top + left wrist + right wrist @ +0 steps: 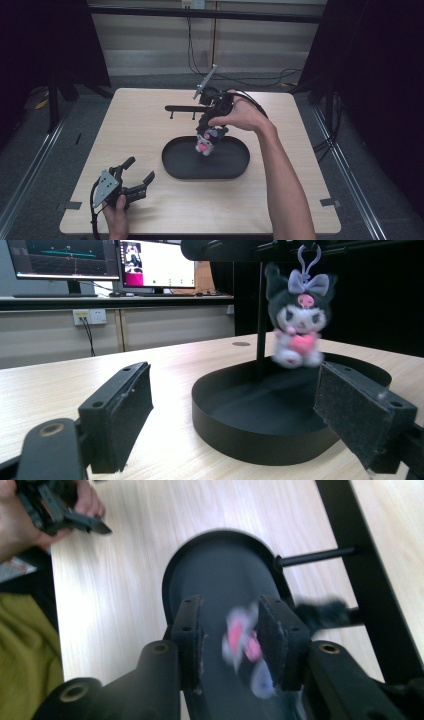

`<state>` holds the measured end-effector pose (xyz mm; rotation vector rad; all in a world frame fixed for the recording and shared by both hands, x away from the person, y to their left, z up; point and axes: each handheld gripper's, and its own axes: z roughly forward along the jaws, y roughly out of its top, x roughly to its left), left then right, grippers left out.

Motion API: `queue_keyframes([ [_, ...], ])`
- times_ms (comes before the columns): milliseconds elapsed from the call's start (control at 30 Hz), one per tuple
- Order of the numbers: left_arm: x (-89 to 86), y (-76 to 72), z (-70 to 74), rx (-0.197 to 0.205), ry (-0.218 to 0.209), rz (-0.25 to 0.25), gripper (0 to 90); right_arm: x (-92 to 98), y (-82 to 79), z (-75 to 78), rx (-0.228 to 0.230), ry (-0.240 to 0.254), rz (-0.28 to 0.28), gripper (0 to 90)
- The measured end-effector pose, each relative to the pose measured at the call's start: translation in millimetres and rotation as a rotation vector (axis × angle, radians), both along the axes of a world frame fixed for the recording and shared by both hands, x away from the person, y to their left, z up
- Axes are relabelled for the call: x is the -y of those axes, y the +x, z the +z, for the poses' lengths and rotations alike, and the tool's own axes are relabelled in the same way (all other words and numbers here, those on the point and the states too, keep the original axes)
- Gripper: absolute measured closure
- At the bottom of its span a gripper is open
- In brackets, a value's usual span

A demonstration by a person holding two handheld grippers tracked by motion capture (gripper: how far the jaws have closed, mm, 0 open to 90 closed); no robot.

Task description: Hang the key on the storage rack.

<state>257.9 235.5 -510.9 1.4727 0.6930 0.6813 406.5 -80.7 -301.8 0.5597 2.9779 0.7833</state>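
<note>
Dangling plush keychain [299, 325] over black tray [240, 432], lilac clip loop visible from left gripper view

A light wooden table [140, 125] carries a black oval tray [175, 167] and a black rack [182, 108].

Two lit monitors [100, 262] stand behind the wooden table [140, 125].

Left tongs [141, 176] rest low, jaws wide apart; right tongs [210, 135] point down, jaws parted.
</note>
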Motion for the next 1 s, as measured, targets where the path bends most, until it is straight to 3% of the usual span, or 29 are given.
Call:
queue_keyframes([
  [67, 0.1, -0.1, 0.0, -0.001, -0.001, 0.001, 15.3, 3.3, -7.0, -0.6, 0.007, 0.039, 0.005, 60.0],
  [233, -0.1, -0.1, 0.2, -0.003, 0.001, -0.001, 15.3, 13.3, -21.7, -11.8, 0.030, 0.063, -0.023, 57.3],
  [533, -0.1, -0.1, 0.1, -0.002, 0.002, 0.000, 15.3, 36.3, -43.8, -31.5, 0.090, 0.182, -0.076, 53.6],
  [633, -0.2, -0.1, 0.1, -0.002, 0.002, -0.001, 15.3, 43.8, -50.9, -41.0, 0.079, 0.233, -0.092, 48.6],
  [733, 0.0, -0.1, 0.1, -0.001, 0.000, 0.000, 15.3, 48.2, -60.1, -52.3, 0.079, 0.258, -0.096, 45.2],
  [867, -0.1, -0.1, 0.2, -0.002, 0.002, -0.001, 15.3, 52.8, -69.3, -68.9, 0.072, 0.257, -0.115, 41.1],
  [933, -0.2, -0.1, 0.2, -0.002, 0.003, -0.001, 15.3, 55.3, -74.7, -74.1, 0.102, 0.235, -0.140, 37.9],
  [1000, -0.2, -0.1, 0.1, -0.002, 0.003, -0.001, 15.3, 60.6, -82.0, -77.2, 0.127, 0.282, -0.166, 36.4],
])
